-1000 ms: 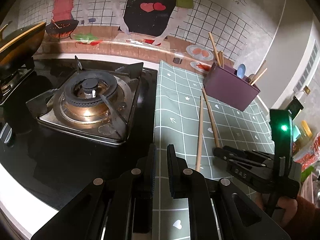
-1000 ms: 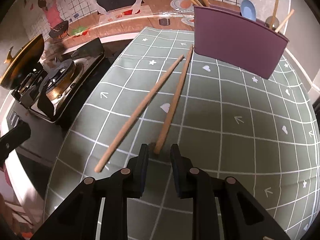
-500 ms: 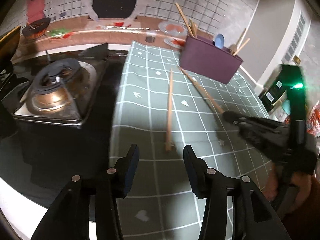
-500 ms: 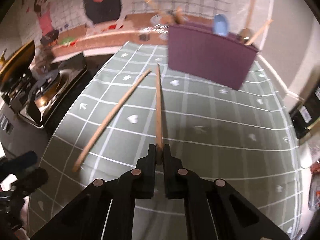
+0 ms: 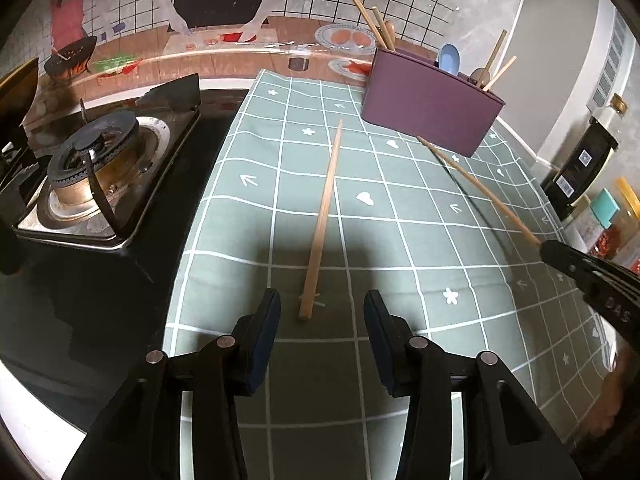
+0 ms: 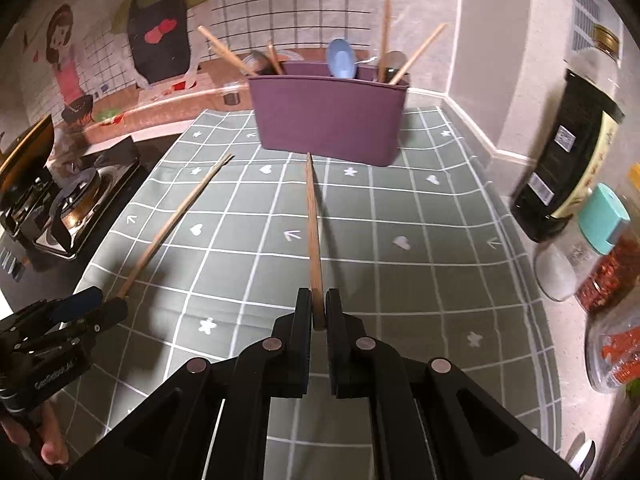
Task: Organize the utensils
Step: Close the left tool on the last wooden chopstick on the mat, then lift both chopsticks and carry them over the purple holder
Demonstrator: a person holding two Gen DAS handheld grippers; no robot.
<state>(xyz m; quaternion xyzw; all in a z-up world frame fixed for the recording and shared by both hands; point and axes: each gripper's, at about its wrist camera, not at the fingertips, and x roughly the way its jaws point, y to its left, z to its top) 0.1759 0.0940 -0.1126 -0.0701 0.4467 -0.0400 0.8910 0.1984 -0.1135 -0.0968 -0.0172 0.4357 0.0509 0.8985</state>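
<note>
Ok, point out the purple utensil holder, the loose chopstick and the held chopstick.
purple utensil holder (image 6: 328,118), right wrist view, front wall.
loose chopstick (image 5: 323,220), left wrist view, mid-shaft.
held chopstick (image 6: 313,224), right wrist view, mid-shaft.

Two loose chopsticks (image 5: 322,216) (image 6: 314,236), one purple holder (image 6: 328,114), one gas burner (image 5: 94,148), two hand-held grippers (image 5: 320,312) (image 6: 318,312)

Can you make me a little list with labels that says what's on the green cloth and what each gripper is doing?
surface: green checked cloth
holder: purple plastic utensil holder, with chopsticks and spoons inside
right gripper: shut on one wooden chopstick, pointing at the holder
left gripper: jaws closing, not yet touching the other wooden chopstick lying between them
beside cloth: gas stove burner
</note>
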